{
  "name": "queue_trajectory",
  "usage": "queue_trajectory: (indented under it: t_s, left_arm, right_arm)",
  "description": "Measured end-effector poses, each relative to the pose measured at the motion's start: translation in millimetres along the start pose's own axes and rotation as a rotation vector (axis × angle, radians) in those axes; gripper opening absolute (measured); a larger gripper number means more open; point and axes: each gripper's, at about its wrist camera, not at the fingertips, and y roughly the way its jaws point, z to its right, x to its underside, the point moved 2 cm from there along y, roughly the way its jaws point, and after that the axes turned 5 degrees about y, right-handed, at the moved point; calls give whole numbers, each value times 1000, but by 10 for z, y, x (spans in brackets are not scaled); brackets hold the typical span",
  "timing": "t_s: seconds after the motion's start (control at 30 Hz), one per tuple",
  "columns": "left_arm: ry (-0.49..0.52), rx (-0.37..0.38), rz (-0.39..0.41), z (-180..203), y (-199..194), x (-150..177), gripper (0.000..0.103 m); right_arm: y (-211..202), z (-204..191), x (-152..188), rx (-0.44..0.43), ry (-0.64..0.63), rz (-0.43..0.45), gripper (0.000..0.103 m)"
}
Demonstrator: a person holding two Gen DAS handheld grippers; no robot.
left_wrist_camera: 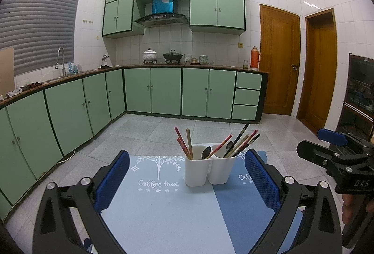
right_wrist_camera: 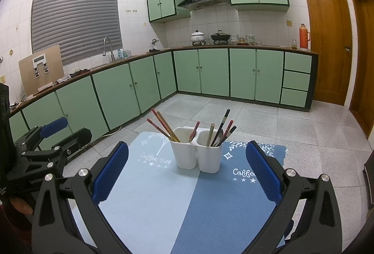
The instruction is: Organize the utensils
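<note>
**mat_watcher:** So where's everything sitting? I see the two white cups point(left_wrist_camera: 208, 168) touching side by side on the blue mat point(left_wrist_camera: 163, 207) that covers the desk, right on the line where the light half of the mat meets the darker half.

**spoonfan:** Yep. Taking the cups as the landmark: the cup nearer the "Coffee tree" print holds reddish and wooden chopsticks point(left_wrist_camera: 184, 144) leaning away from its neighbour, plus a dark spoon point(left_wrist_camera: 206, 152). The other cup holds a bunch of mixed chopsticks point(left_wrist_camera: 243, 140), red, pale and black, fanned out the opposite way, with a second spoon point(left_wrist_camera: 229, 146) tucked in among them.

**mat_watcher:** And the grippers?

**spoonfan:** The left gripper point(left_wrist_camera: 185, 181) has its jaws spread wide, nothing between them, hanging on the near side of the cups with the cups framed between its blue pads. The right gripper point(right_wrist_camera: 187, 174) is the same: jaws released, empty, also on the near side of the cups. In the right wrist view the left one point(right_wrist_camera: 64, 131) sits well off to the side of the cups, out over the floor edge of the mat.

**mat_watcher:** Touching anything?

**spoonfan:** Nope, both are clear of the cups.
</note>
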Motion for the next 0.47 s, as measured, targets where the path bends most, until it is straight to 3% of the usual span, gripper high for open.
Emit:
queue_trajectory:
  t_s: [0.47]
  left_arm:
    - [-7,-3,-10,-5,19,12,97]
  right_arm:
    - [4,47,-4,3,5,-5,98]
